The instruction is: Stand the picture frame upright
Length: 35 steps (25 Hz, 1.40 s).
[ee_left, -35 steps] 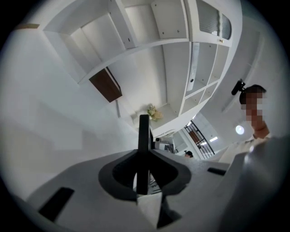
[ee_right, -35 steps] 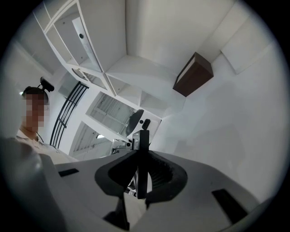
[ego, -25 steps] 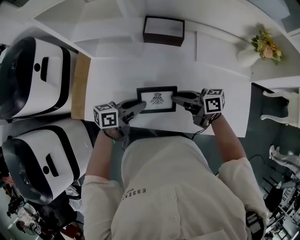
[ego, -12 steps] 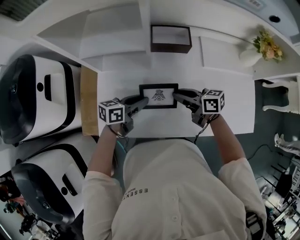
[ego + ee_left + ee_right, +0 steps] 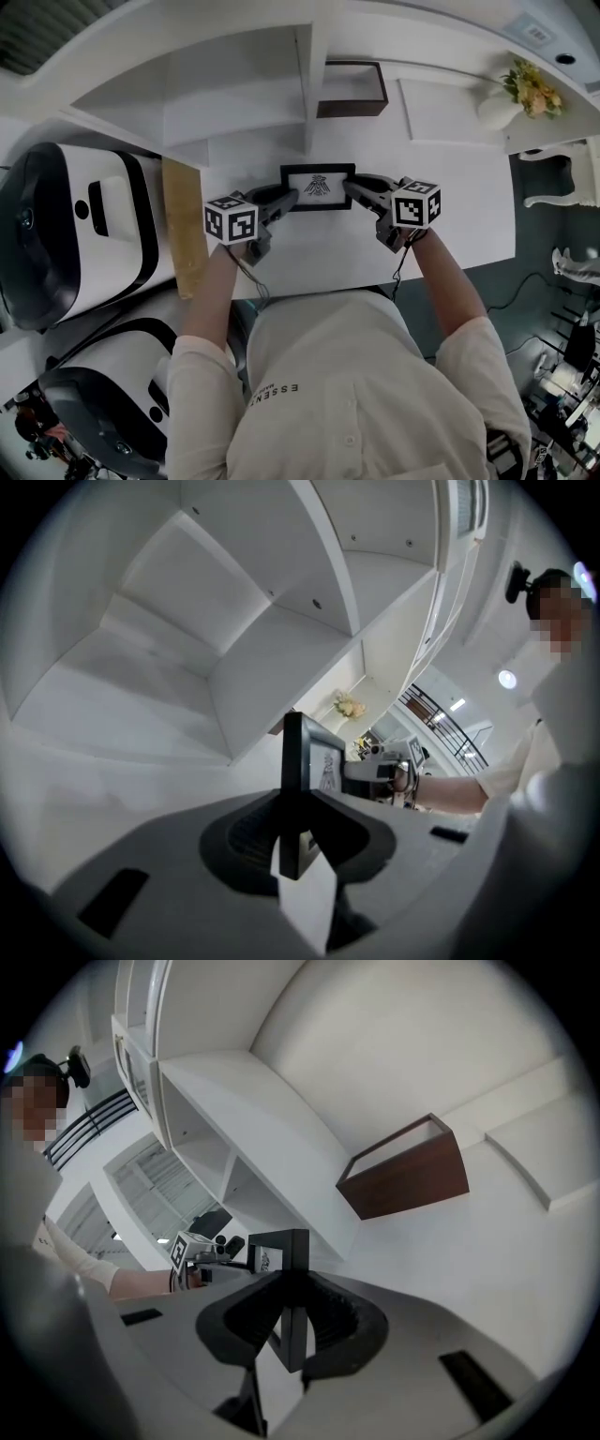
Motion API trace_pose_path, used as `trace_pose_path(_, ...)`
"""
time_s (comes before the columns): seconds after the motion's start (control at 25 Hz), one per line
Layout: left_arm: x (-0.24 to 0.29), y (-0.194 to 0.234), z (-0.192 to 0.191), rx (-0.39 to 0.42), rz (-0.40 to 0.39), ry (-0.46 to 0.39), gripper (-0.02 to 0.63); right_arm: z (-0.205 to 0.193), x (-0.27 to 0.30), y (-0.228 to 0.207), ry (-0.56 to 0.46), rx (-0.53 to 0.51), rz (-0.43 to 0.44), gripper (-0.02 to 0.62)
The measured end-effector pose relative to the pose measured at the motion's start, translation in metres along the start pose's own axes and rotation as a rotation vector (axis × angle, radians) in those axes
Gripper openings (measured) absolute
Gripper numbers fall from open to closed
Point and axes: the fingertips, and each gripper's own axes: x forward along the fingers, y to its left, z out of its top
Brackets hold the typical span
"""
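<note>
Over the white bench [image 5: 459, 216] below white shelves [image 5: 244, 103], brown box [image 5: 352, 89] at upper centre, my left gripper [image 5: 284, 195] and right gripper [image 5: 351, 187] have their jaws clamped on the side edges of the black picture frame [image 5: 318, 187], while my shirt [image 5: 337, 375] reads "ESSEN".
</note>
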Motion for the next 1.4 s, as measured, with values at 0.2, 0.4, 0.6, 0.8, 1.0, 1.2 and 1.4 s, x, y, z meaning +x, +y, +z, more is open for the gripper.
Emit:
trace_pose_path(0.2, 0.002, 0.016, 0.013, 0.064, 0.012, 0.004, 0.083, 0.009, 0.013, -0.010, -0.030, -0.010, -0.062, 0.084)
trace_pose_path(0.4, 0.005, 0.036, 0.019, 0.079, 0.036, -0.011, 0.087, 0.015, 0.030, -0.019, -0.042, -0.046, -0.115, 0.084)
trace_pose_path(0.6, 0.004, 0.054, 0.026, 0.067, 0.074, -0.009, 0.091, 0.018, 0.045, -0.028, -0.041, -0.050, -0.155, 0.084)
trace_pose_path(0.8, 0.006, 0.059, 0.027, 0.112, 0.083, 0.005, 0.092, 0.020, 0.053, -0.038, -0.030, -0.115, -0.226, 0.084)
trace_pose_path(1.0, 0.007, 0.066, 0.029, 0.175, 0.100, 0.012, 0.095, 0.021, 0.058, -0.039, -0.039, -0.169, -0.273, 0.084)
trace_pose_path(1.2, 0.009, 0.078, 0.029, 0.208, 0.141, 0.027, 0.103, 0.019, 0.065, -0.041, -0.023, -0.223, -0.315, 0.084)
trace_pose_path(1.4, 0.012, 0.091, 0.031, 0.305, 0.237, 0.061, 0.104, 0.024, 0.068, -0.043, -0.014, -0.337, -0.402, 0.094)
